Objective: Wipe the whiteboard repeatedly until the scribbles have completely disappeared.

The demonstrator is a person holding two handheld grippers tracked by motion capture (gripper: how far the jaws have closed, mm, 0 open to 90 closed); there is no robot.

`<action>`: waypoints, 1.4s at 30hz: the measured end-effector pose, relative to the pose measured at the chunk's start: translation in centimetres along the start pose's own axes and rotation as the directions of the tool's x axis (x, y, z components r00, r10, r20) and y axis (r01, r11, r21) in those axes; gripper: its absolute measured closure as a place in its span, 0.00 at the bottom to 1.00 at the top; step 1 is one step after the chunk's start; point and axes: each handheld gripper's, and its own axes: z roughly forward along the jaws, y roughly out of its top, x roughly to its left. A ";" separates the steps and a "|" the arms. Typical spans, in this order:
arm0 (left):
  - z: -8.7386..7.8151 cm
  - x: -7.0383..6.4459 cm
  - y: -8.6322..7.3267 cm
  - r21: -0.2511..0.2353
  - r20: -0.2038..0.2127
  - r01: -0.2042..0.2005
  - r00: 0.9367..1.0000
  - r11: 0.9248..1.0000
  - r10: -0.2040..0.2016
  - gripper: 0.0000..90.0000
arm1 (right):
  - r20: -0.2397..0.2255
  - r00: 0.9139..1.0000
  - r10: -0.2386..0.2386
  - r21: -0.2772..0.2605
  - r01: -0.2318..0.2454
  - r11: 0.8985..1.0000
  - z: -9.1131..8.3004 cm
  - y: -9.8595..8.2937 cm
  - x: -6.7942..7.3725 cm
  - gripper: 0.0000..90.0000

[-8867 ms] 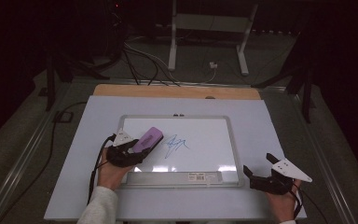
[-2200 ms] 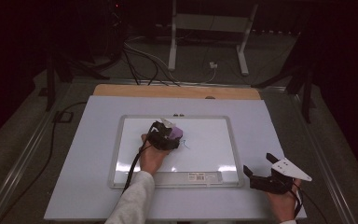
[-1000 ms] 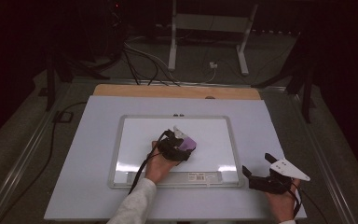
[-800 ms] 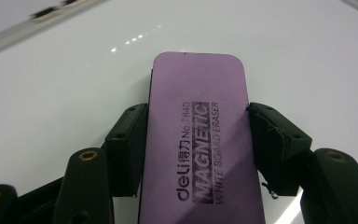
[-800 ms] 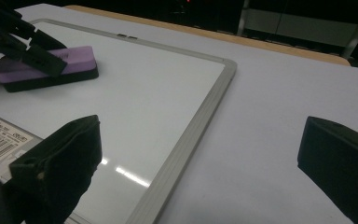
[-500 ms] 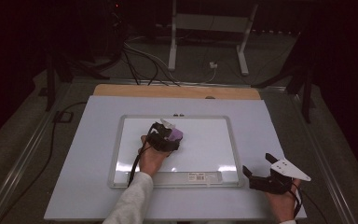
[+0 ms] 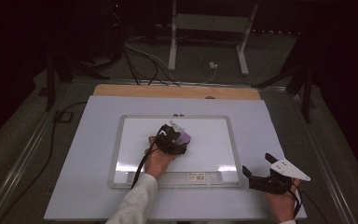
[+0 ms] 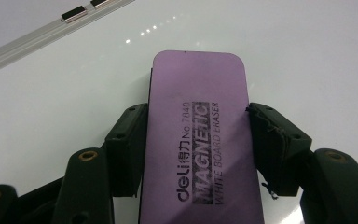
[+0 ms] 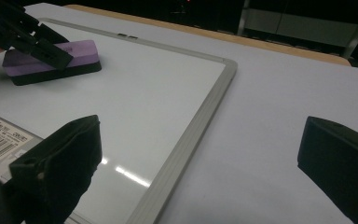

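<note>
The left tool (image 7: 176,139), clenched on the purple eraser (image 8: 198,135), has swept back and forth over the whiteboard (image 7: 214,154) at frame centre, the blue scribble now gone, so wiping looks nearly finished; the right tool (image 7: 261,173) rests released, lower right.

You are reading, at the centre of the left gripper view, the purple eraser (image 8: 198,140) printed "deli 得力 No 7840 MAGNETIC WHITE BOARD ERASER". At lower left of the right gripper view, a barcode label (image 9: 2,137) is showing digits too small to read.
</note>
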 end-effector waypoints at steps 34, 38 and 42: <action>0.0 1.0 -0.2 -0.009 -0.085 0.055 0.995 0.998 -0.055 0.47 | 0.003 1.000 0.004 -0.005 -0.004 1.000 -0.2 0.0 -0.2 0.00; -0.3 2.5 -0.5 -0.012 -0.116 0.100 0.988 0.995 -0.101 0.47 | 0.004 1.000 0.005 -0.006 -0.005 1.000 -0.2 0.0 -0.2 0.00; -0.7 3.8 -1.0 -0.020 -0.153 0.149 0.977 0.989 -0.150 0.47 | 0.003 1.000 0.005 -0.005 -0.005 1.000 -0.2 0.0 -0.2 0.00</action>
